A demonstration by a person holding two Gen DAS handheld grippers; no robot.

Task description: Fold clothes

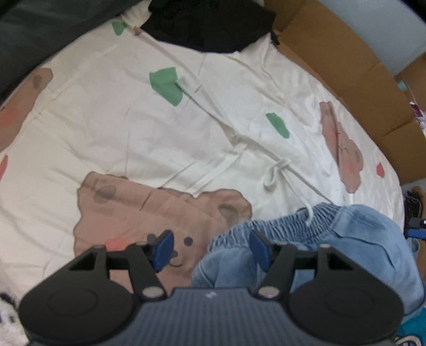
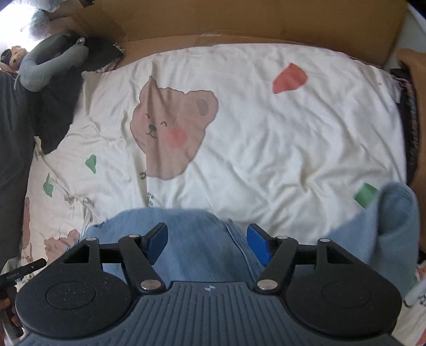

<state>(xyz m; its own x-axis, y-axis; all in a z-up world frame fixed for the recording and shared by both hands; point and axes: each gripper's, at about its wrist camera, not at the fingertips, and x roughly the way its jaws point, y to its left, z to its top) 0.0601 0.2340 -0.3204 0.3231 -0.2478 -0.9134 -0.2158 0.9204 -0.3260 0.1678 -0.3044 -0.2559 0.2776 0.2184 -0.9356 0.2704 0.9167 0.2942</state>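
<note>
Light blue jeans (image 1: pixel 346 239) with a gathered elastic waistband (image 1: pixel 282 226) lie bunched on the cream bear-print bed cover (image 1: pixel 133 133) at the lower right of the left wrist view. My left gripper (image 1: pixel 211 248) is open, its right pad over the waistband and its left pad over a printed bear face. In the right wrist view a denim leg (image 2: pixel 194 239) lies flat under my open right gripper (image 2: pixel 207 243), with nothing between its pads. Another fold of the jeans (image 2: pixel 386 226) rises at the right.
A black garment (image 1: pixel 207 24) lies at the far end of the bed. Cardboard (image 1: pixel 346 61) lines the right side and the far side (image 2: pixel 239 18). A grey neck pillow (image 2: pixel 48 64) and dark cloth sit at the upper left. A tied cover string (image 1: pixel 277 170) lies mid-bed.
</note>
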